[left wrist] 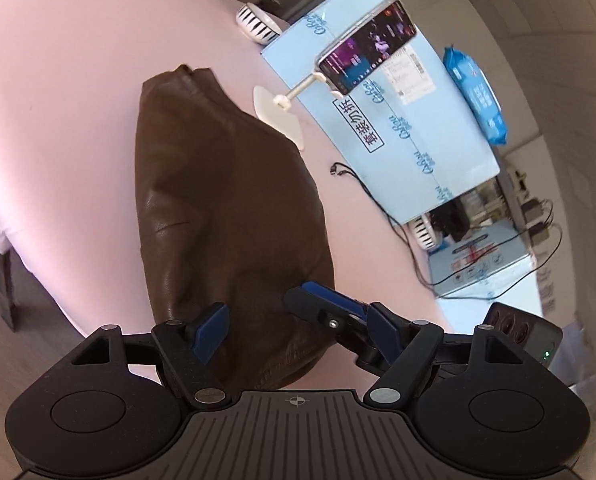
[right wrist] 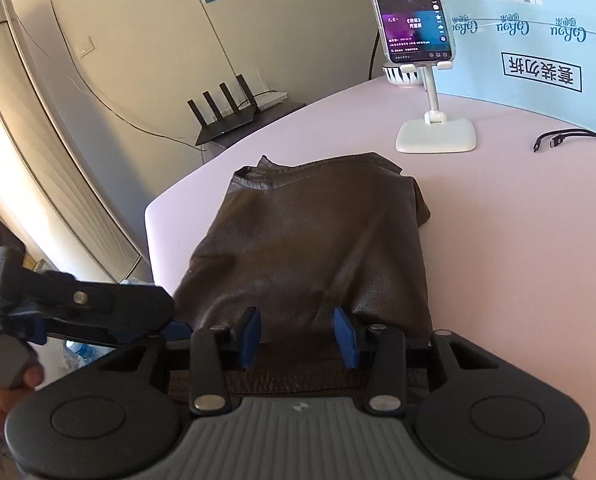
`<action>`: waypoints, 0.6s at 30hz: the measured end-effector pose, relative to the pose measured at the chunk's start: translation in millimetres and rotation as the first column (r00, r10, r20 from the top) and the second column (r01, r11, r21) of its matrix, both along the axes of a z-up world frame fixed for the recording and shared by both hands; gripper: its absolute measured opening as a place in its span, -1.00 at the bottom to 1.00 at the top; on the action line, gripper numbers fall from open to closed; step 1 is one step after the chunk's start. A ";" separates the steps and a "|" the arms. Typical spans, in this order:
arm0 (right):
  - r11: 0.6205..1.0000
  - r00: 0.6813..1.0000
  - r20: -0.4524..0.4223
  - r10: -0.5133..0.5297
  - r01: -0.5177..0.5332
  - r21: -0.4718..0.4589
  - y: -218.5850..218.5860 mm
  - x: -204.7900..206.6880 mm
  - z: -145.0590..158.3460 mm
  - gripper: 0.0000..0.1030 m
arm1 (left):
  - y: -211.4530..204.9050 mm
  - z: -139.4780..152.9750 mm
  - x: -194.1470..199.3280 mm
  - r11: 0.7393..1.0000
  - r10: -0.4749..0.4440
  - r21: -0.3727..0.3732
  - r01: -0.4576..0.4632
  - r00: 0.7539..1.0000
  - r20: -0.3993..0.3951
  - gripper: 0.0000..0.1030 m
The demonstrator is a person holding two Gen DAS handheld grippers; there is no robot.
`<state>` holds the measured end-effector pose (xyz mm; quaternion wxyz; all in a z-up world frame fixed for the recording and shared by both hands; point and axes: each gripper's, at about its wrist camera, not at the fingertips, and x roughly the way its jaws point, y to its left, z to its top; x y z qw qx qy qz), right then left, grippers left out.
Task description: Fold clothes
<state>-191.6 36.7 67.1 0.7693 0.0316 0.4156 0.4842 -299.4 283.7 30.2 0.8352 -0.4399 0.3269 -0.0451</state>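
Brown leather garment on pink table: heavy, slick, springy. Left gripper, right gripper both spread wide, holding nothing. Grab stitched near hem.

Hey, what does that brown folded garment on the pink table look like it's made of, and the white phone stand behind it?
The brown folded garment looks like leather or faux leather: smooth, slightly glossy, with fine grain, soft creases and a stitched hem. Which of the two cannot be told. The white phone stand looks like moulded plastic, matte to satin, with a flat rounded base and a jointed stem.
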 end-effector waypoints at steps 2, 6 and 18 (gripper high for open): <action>0.996 0.999 -0.048 -0.023 0.027 0.089 -15.3 10.9 11.0 0.41 | 0.7 -3.5 0.1 1.000 -0.007 0.005 0.007 1.000 -0.001 0.51; 0.981 0.990 -0.128 -0.067 0.088 0.174 -22.7 39.9 18.3 0.47 | -2.6 -5.8 2.1 0.998 -0.039 0.044 0.038 0.999 0.015 0.51; 0.953 0.962 -0.082 -0.262 0.271 0.135 -60.4 41.8 16.3 0.51 | -33.4 42.7 -10.4 0.946 0.033 0.315 -0.076 0.990 0.139 0.55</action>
